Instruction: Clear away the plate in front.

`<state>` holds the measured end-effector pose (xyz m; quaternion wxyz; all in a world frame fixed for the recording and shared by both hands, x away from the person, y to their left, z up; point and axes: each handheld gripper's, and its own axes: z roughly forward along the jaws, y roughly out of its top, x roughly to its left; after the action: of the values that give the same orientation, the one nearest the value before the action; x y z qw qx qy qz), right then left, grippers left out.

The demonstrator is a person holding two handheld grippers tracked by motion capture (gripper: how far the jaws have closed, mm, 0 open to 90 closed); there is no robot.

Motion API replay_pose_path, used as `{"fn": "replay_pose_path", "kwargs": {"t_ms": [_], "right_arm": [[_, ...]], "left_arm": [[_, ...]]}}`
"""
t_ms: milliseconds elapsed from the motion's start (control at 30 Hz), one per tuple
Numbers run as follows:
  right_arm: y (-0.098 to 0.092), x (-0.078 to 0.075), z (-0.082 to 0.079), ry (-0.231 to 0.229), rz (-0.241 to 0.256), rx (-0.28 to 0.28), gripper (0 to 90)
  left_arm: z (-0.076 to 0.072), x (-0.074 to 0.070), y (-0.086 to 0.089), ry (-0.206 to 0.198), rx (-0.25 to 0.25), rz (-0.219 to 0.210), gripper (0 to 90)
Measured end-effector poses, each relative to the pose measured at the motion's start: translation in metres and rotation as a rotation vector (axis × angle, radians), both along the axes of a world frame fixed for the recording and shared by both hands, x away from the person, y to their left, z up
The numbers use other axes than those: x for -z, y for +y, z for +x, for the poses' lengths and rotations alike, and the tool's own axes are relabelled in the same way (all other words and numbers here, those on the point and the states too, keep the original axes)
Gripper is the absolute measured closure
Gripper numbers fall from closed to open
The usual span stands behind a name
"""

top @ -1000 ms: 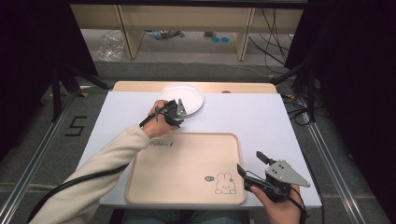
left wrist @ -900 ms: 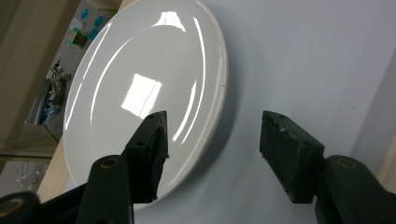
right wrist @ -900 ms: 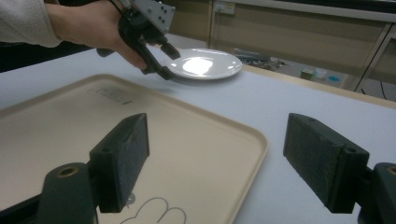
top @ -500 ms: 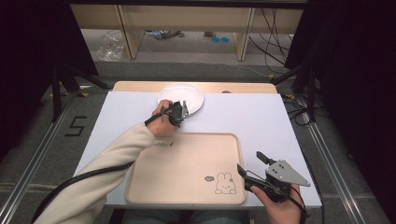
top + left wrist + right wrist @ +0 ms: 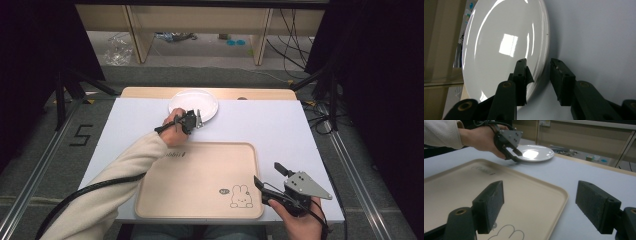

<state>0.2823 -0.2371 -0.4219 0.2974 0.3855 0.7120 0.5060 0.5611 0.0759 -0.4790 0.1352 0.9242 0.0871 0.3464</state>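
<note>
A white plate (image 5: 194, 101) lies at the far middle of the white table. My left gripper (image 5: 196, 120) is at its near rim. In the left gripper view the plate (image 5: 499, 45) is large and glossy, and the left gripper (image 5: 539, 66) is open with one jaw over the plate and the other outside the rim on the table. A beige tray (image 5: 200, 175) with a rabbit drawing lies in front. My right gripper (image 5: 270, 176) hovers open at the tray's near right corner, nothing between its jaws. The right gripper view shows its wide-open jaws over the tray (image 5: 529, 200).
A wooden strip (image 5: 260, 93) runs along the table's far edge, just behind the plate. The left gripper's cable (image 5: 90, 192) trails off the table's near left. Bare table top (image 5: 280, 125) lies to the right of the plate and tray.
My left gripper has crept slightly right and forward, so its jaws now straddle the plate's near rim. The right gripper has stayed put.
</note>
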Motion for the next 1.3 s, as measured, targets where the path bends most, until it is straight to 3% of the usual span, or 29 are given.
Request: {"fn": "replay_pose_path", "kwargs": {"t_ms": [267, 367, 500, 567, 600, 667, 900, 933, 1033, 1300], "right_arm": [[-0.001, 0.0, 0.0, 0.015, -0.003, -0.007, 24.2], [-0.001, 0.0, 0.0, 0.014, -0.001, -0.007, 24.2], [-0.001, 0.0, 0.0, 0.016, 0.0, -0.004, 24.4], [-0.001, 0.0, 0.0, 0.011, 0.006, -0.007, 24.4], [-0.001, 0.0, 0.0, 0.012, 0.005, -0.008, 24.4], [-0.001, 0.0, 0.0, 0.013, 0.005, -0.008, 24.5], [-0.001, 0.001, 0.001, 0.012, 0.017, -0.012, 24.6], [-0.001, 0.001, 0.001, 0.012, 0.017, -0.012, 24.6], [-0.001, 0.001, 0.001, 0.017, 0.01, -0.013, 24.7], [-0.001, 0.001, 0.001, 0.021, 0.002, -0.007, 24.7]], "left_arm": [[0.001, 0.006, -0.005, -0.018, 0.013, 0.047, 74.9], [0.002, 0.008, -0.005, -0.037, 0.018, 0.089, 76.9], [0.002, 0.008, -0.005, -0.04, 0.025, 0.1, 78.6], [0.001, 0.007, -0.008, -0.072, 0.055, 0.151, 80.3], [0.0, 0.008, -0.009, -0.082, 0.052, 0.148, 81.2], [-0.003, 0.009, -0.012, -0.106, 0.061, 0.187, 82.6], [-0.007, 0.001, -0.015, -0.183, 0.046, 0.199, 86.9], [-0.008, -0.001, -0.015, -0.191, 0.04, 0.185, 87.4], [-0.007, -0.006, -0.014, -0.176, 0.027, 0.166, 87.7], [-0.01, -0.011, -0.014, -0.184, 0.014, 0.161, 87.9]]}}
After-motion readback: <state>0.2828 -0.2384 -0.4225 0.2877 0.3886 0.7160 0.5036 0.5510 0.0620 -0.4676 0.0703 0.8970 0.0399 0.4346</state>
